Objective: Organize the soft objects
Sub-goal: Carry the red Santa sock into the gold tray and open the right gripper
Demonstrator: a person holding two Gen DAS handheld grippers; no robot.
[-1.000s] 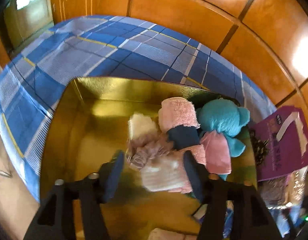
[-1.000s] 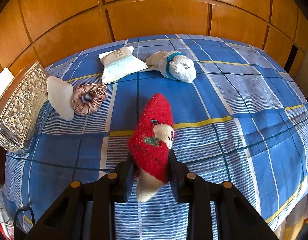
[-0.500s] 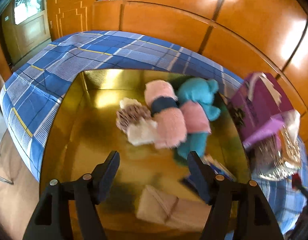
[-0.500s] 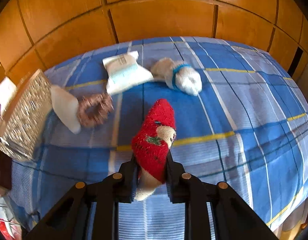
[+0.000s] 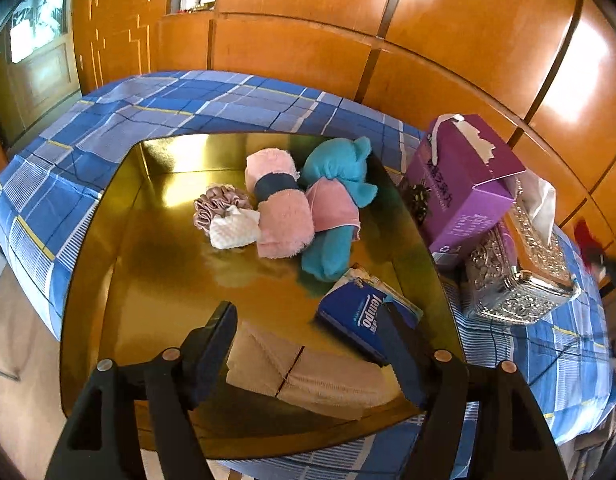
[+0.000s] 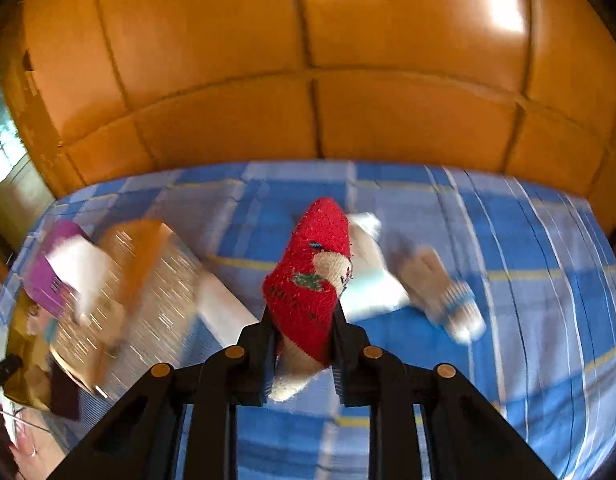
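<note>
My right gripper (image 6: 302, 328) is shut on a red sock (image 6: 312, 272) and holds it up above the blue plaid bed. My left gripper (image 5: 308, 332) is open and empty above the near edge of a gold tray (image 5: 120, 248). In the tray lie a pink rolled towel (image 5: 280, 204), a teal plush toy (image 5: 336, 204), a mauve scrunchie (image 5: 216, 204), a white sock (image 5: 234, 228), a beige folded cloth (image 5: 308, 376) and a blue tissue pack (image 5: 360, 316). A white sock with a blue band (image 6: 448, 296) and a white tissue pack (image 6: 372, 280) lie blurred on the bed.
A purple tissue box (image 5: 464, 184) and a silver ornate tissue box (image 5: 520, 276) stand right of the tray; both show blurred in the right wrist view, silver box (image 6: 148, 280). Orange wood panels (image 5: 348, 48) back the bed. The floor lies at left.
My left gripper has pulled back from the items in the tray, staying open. My right gripper has lifted and swung left with the red sock.
</note>
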